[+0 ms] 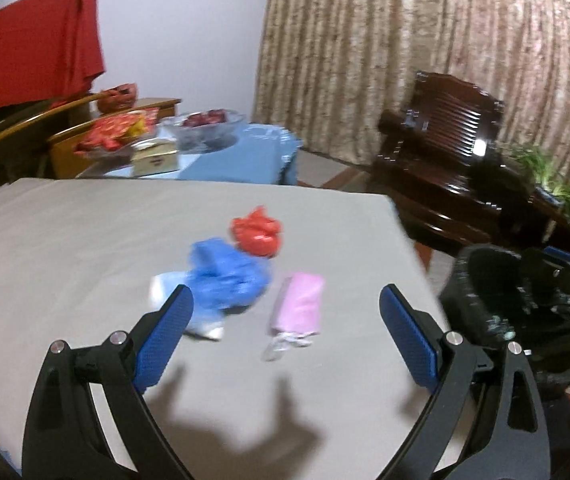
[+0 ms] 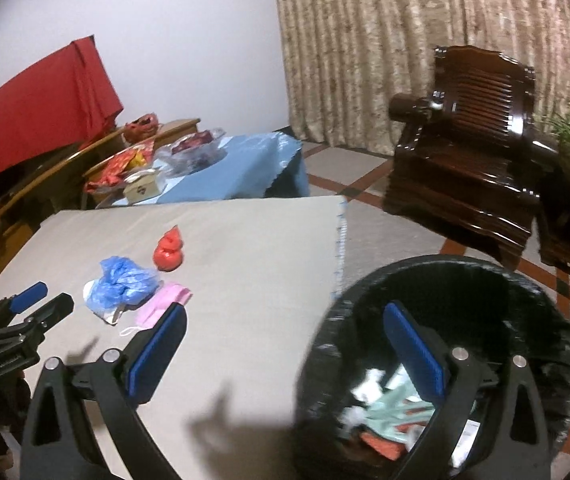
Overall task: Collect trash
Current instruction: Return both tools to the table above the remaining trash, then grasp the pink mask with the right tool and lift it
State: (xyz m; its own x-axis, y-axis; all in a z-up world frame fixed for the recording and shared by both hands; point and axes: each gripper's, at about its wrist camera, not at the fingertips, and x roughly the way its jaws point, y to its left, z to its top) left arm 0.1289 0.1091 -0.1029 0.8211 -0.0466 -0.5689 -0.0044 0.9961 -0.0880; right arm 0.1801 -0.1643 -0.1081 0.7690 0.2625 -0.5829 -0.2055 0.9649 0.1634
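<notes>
Three pieces of trash lie on the grey table point(image 1: 65, 240): a crumpled blue plastic bag point(image 1: 225, 276), a red bag point(image 1: 257, 232) behind it, and a pink face mask point(image 1: 299, 306) to its right. My left gripper point(image 1: 285, 320) is open and empty, just short of the blue bag and the mask. In the right wrist view the blue bag point(image 2: 125, 282), red bag point(image 2: 169, 251) and pink mask point(image 2: 165, 304) show at left. My right gripper point(image 2: 285, 330) is open and empty, over the table's edge and the black-lined bin point(image 2: 545, 320). The left gripper point(image 2: 29, 304) shows at far left.
The bin point(image 1: 485, 280) stands on the floor right of the table and holds several bits of trash point(image 2: 389, 404). A dark wooden armchair point(image 2: 469, 128) stands beyond it. A blue-clothed table point(image 2: 245, 164) with bowls and boxes is behind.
</notes>
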